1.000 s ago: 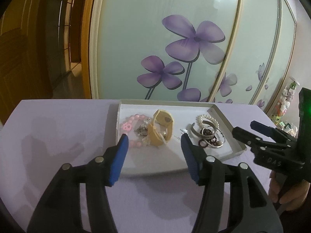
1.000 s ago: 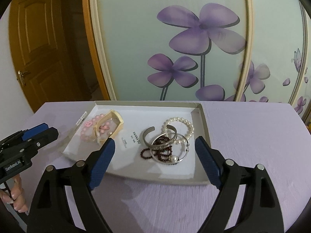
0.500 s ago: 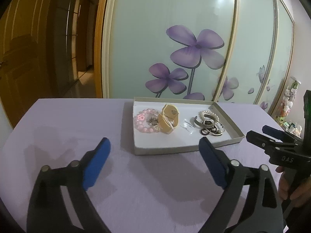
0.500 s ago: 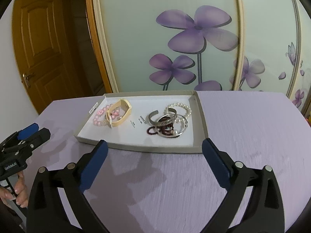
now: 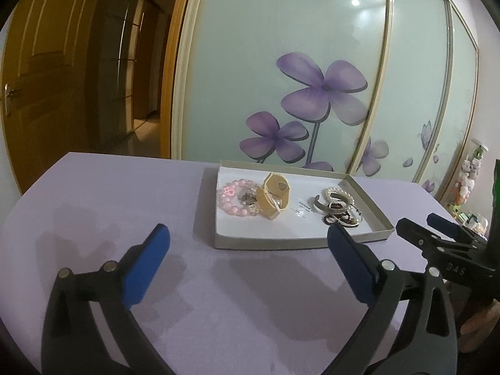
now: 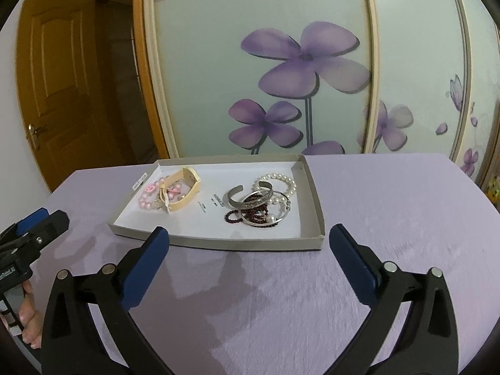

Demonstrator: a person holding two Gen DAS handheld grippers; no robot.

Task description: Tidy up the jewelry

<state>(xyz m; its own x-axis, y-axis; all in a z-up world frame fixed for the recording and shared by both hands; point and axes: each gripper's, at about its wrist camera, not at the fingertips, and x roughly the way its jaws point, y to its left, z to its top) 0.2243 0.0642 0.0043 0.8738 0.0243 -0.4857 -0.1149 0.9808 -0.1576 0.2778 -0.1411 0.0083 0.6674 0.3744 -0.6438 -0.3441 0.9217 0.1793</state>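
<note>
Here, left gripper point(image 5: 248, 237) and right gripper point(image 6: 249, 239) gape wide — empty, short of the tray point(image 6: 218, 243).

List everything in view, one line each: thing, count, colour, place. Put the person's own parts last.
tray: 1, grey card with white floor, middle of the table.
pink bead bracelet: 1, pink, left part of the tray.
beige band: 1, beige, left part of the tray, over the pink beads.
silver cuff: 1, silver, right part of the tray, in a pile.
pearl bracelet: 1, white, right part of the tray, same pile.
dark bead strand: 1, dark red, under the cuff.
table: 1, lilac cloth.
sliding doors: pale green with purple flowers, behind the table.
wooden door: 1, brown, far left.
left gripper: 1, black with blue pads, open, near the tray.
right gripper: 1, black with blue pads, open, near the tray.
</note>
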